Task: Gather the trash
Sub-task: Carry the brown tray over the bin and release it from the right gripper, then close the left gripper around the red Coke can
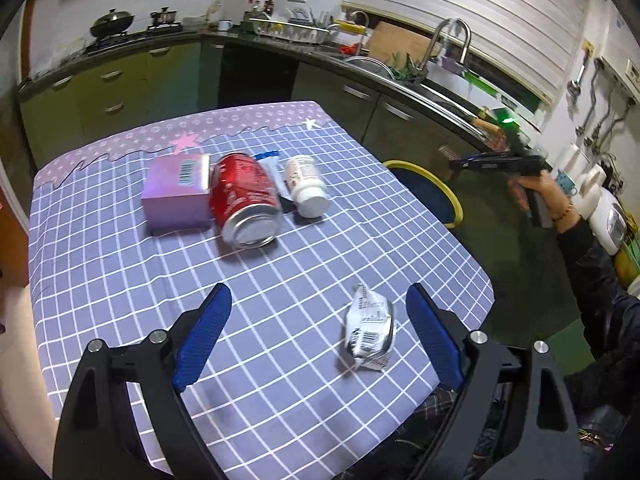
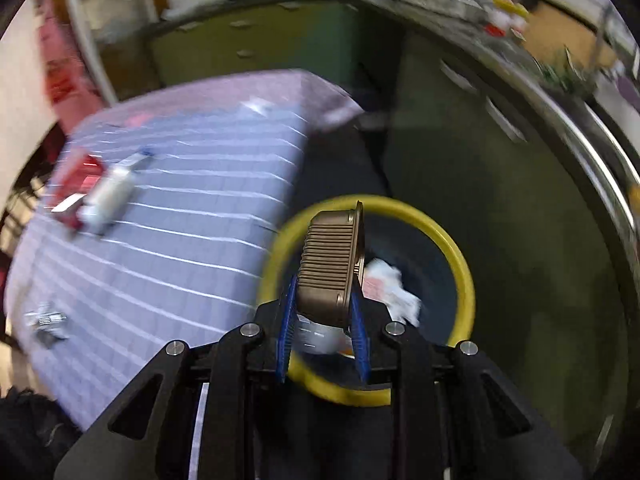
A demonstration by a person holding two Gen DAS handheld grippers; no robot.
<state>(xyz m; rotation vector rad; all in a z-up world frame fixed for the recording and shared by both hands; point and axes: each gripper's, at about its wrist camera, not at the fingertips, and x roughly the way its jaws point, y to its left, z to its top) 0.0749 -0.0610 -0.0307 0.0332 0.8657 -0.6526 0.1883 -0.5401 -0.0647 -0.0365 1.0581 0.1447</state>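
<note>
My left gripper (image 1: 318, 300) is open and empty above the checked tablecloth (image 1: 120, 280). A crumpled silver wrapper (image 1: 370, 328) lies just inside its right finger. Farther off lie a red can (image 1: 246, 198), a pink box (image 1: 178, 192), a white bottle (image 1: 306, 184) and a small blue-and-white packet (image 1: 270, 160). My right gripper (image 2: 324, 288) is shut on a brown ribbed plastic tray (image 2: 334, 264) and holds it above the yellow-rimmed bin (image 2: 466, 280), which holds white paper trash (image 2: 394, 292). The right gripper also shows in the left wrist view (image 1: 460, 164), beyond the bin (image 1: 452, 194).
Kitchen counters with green cabinets (image 1: 120, 80) run behind the table, with a sink and tap (image 1: 444, 40) at the right. The table's right edge (image 1: 486, 276) drops toward the bin. The right wrist view is motion-blurred.
</note>
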